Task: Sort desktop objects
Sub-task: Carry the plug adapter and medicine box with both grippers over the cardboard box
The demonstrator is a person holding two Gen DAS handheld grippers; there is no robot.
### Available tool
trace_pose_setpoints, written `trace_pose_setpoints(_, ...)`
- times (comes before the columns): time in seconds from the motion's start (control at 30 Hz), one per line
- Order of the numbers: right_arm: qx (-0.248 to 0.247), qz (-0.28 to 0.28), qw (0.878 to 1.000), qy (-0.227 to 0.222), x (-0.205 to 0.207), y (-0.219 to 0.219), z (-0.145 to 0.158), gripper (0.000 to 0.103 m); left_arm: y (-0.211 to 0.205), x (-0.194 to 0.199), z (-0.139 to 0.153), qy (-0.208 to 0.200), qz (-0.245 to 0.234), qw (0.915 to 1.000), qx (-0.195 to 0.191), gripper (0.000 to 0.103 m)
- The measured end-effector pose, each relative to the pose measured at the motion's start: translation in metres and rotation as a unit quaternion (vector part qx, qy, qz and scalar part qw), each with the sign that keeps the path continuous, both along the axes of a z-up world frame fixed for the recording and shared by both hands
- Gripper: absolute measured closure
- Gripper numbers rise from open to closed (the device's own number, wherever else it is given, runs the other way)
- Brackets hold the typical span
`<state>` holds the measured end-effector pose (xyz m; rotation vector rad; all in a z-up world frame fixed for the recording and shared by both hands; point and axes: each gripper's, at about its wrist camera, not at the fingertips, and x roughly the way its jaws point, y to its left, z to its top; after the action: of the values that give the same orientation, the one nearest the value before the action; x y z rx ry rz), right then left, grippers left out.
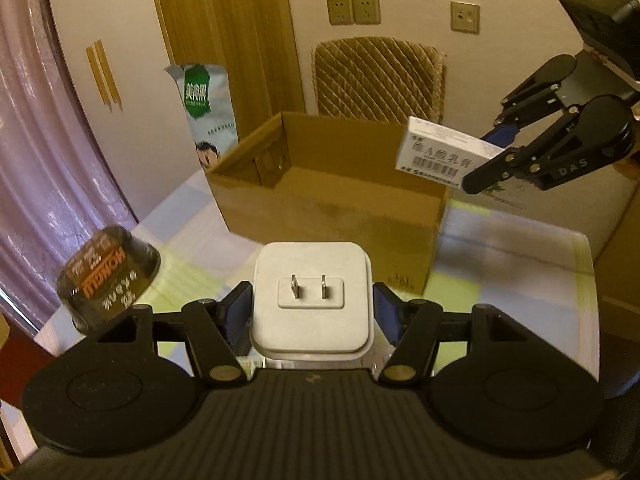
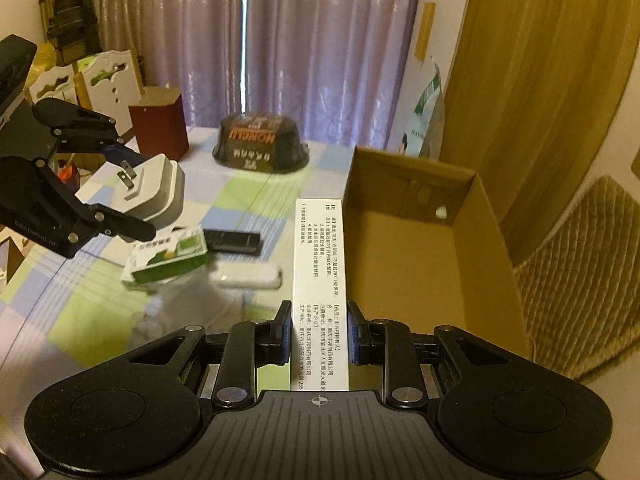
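Two tools are clenched: left tool (image 1: 312, 312) grasps a white charger (image 1: 312, 300), right tool (image 2: 319, 332) grasps a medicine box (image 2: 320, 280) beside the cardboard box (image 2: 472, 248).

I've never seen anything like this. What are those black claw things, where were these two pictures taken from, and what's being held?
They are hand-held grippers, one per hand, each with a camera looking along its fingers. In the left one's picture, the left gripper clamps a white plug adapter. In the other, the right gripper clamps a white medicine box beside an open cardboard box. On the checked tablecloth lie a dark bowl, a green packet and a black flat item.
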<state>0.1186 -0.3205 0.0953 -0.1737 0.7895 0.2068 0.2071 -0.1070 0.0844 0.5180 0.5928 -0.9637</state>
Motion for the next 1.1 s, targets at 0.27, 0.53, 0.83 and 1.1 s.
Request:
trace_pose_setpoints(0.27,0.008,0.000,1.000,-0.006,0.049,-0.056,-0.004,0.078,-0.064,0.027,0.012,-0.003,0.008,1.0000,-0.004,0.043)
trace_pose_setpoints(0.53,0.032,-0.028,0.999,0.009,0.091,-0.097,-0.024,0.078,-0.135,0.063,0.003,0.002,-0.012,0.9999,0.003,0.043)
trace_pose_setpoints(0.83,0.042,-0.040,0.998,0.038,0.124,-0.123,-0.053,0.078,-0.193,0.092,-0.020,0.007,-0.033,0.9990,0.030,0.043)
trace_pose_setpoints(1.1,0.040,-0.041,0.996,0.066,0.143,-0.133,-0.081,0.078,-0.222,0.111,-0.051,0.019,-0.044,0.9972,0.057,0.043)
